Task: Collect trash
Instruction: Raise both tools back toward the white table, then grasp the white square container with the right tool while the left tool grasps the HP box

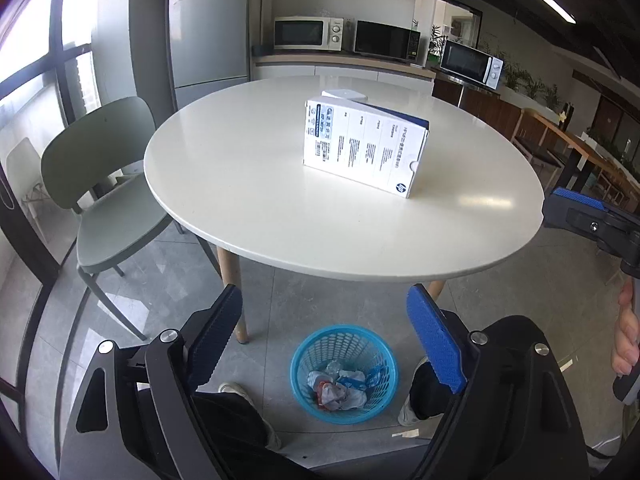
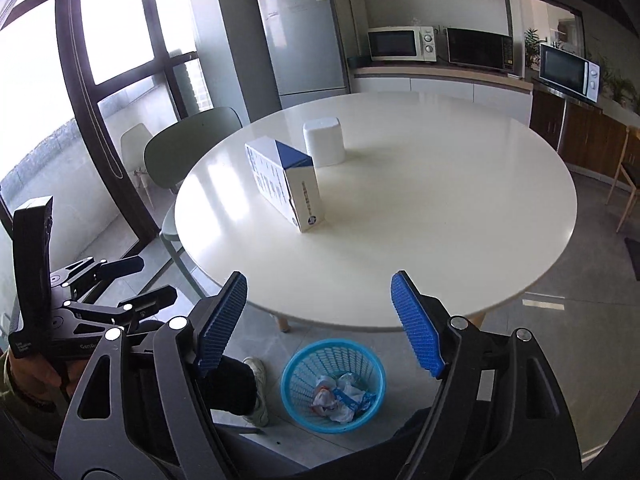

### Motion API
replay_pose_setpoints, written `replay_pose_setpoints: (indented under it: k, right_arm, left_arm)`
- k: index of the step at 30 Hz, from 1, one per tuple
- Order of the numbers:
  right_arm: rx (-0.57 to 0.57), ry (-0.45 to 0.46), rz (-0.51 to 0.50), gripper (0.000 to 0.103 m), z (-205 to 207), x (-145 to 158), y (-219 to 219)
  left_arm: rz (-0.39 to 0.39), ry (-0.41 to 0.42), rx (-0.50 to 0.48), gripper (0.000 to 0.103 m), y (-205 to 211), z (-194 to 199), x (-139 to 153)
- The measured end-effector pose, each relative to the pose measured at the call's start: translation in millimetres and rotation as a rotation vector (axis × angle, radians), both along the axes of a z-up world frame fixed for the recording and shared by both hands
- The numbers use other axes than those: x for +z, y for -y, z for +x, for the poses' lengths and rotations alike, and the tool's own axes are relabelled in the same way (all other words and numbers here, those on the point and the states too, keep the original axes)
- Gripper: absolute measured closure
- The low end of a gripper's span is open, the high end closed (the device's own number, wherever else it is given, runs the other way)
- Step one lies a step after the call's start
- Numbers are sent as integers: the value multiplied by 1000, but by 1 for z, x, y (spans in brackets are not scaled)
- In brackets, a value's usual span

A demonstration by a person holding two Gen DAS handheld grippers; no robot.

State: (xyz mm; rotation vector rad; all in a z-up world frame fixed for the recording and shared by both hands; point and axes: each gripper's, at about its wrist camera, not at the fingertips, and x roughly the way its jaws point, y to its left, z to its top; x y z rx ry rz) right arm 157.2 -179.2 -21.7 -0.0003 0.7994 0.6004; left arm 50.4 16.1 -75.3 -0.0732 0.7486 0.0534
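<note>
Left wrist: crumpled trash [image 1: 340,390] fills blue basket [image 1: 298,364].

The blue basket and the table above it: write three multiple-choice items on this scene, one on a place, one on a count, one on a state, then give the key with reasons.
1. Where does the blue basket stand?
A. On the table
B. On the floor by the table's near edge
C. On the green chair

2. How many microwave ovens are in view behind the table?
A. One
B. Two
C. Three

3. In what state is the left tool?
A. Open, nothing between its pads
B. Shut on crumpled paper
C. Shut on the box

Key: 1 B, it sits on grey tiles beside a table leg, crumpled trash inside. 2 C, two on the counter, one on the side cabinet. 3 A, its blue pads stand apart with only floor and basket seen between.
</note>
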Motion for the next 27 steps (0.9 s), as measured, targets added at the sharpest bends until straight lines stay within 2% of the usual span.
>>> replay_pose_setpoints:
  k: [2,9,12,16,21,27]
  right_arm:
    - [10,19,4,26,9,12,-5]
    - [29,39,20,24,49,41,-31]
    - [38,57,-15,23,68,47,-47]
    - [55,45,-38,22,96,48,-66]
    - [88,47,-91,15,127,51,-95]
    - [121,-4,-147,15,172,40,-128]
  left_arm:
    - [-6,25,6,20,0,0,8]
    - [-11,80,-6,17,-1,7,31]
    - [-3,102,1,17,-3,9,36]
    - [40,124,7,17,-2,13,39]
    - [30,125,6,17,-7,22,42]
    - [16,136,-13,17,-7,33,49]
